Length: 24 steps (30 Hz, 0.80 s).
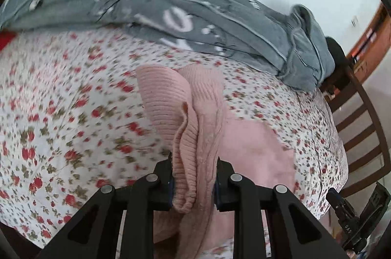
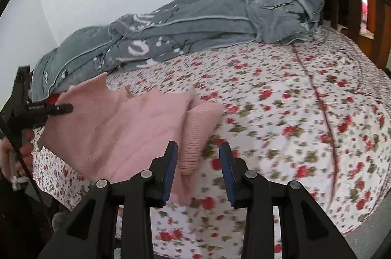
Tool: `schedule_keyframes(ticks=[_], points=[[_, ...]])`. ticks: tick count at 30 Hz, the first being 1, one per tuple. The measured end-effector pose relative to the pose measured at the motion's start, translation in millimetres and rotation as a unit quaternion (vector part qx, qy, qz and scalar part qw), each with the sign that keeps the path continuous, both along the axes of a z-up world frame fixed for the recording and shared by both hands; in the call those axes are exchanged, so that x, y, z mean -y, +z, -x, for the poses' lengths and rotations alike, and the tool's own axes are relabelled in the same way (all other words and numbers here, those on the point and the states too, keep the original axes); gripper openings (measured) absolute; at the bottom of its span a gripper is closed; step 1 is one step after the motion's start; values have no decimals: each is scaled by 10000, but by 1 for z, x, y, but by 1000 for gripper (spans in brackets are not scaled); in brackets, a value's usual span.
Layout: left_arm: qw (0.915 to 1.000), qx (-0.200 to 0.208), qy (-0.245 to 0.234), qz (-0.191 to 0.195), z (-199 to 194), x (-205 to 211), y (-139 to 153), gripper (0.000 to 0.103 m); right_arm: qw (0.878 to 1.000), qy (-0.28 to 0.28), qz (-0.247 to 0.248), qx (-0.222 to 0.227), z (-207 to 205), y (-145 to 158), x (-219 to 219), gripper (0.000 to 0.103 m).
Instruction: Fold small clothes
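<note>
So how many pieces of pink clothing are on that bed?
1 that I can see: a pink sweater lying on the flowered bedspread, bunched in the left gripper. Others may lie hidden under the grey blanket.

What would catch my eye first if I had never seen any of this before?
Probably the pink ribbed garment, bunched and pinched between the black fingers of the left gripper above a bedspread dotted with red flowers. Behind it a rumpled grey blanket with white markings lies along the far side of the bed by the pale wall. The right gripper hangs open over the bedspread, with the garment's edge just beside its left finger.
</note>
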State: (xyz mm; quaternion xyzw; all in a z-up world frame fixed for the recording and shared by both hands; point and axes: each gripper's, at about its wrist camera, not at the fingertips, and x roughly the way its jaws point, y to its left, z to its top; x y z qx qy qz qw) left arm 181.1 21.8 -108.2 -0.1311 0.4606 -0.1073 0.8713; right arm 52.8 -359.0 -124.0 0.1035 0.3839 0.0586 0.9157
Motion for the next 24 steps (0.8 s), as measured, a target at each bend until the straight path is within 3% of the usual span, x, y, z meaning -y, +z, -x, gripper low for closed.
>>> schedule_keyframes(ticks=[7,13,17,20,21,22,24], points=[[9976,41,-537,-437,9,105,14,22,9995,-305,-2,28,24,-1,47,38],[9905,-189,-871,-1052,18,196,-33,22,9987,-475,-155,-137,50,-13,71,40],[9855,-461,-1079,-1222,26,223,-60,24,9987,-418,-161,-251,58,-20,72,40],[9839,-424,-1338,-1107,32,225,-56,39,9988,-303,-262,-266,56,-23,68,41],[9846,-372,-1440,-920,36,219,-49,48,9989,-270,-286,-254,55,-23,66,41],[9852,-343,-1531,-686,37,215,-44,64,9990,-223,-322,-232,53,-22,63,42],[9856,-240,-1663,-188,43,202,-32,76,9988,-77,-460,-160,44,-19,56,45]])
